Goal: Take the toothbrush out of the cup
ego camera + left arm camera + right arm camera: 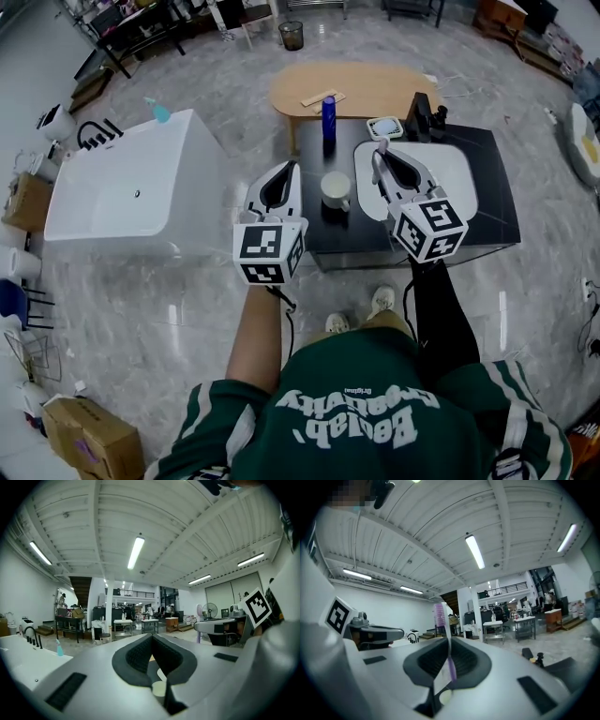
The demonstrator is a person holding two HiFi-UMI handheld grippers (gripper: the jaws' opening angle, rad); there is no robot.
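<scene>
A white cup stands on the black table, between my two grippers and below them. My right gripper is raised to the right of the cup, shut on a white and purple toothbrush. The brush stands upright between the pads with its bristles at the top, and it is clear of the cup. In the head view only the brush's tip shows past the jaws. My left gripper hovers left of the cup, and in the left gripper view its jaws meet with nothing between them.
A blue bottle stands behind the cup. A white board lies on the table's right half, with a small white dish and a black object behind it. A white bathtub is at the left, an oval wooden table farther back.
</scene>
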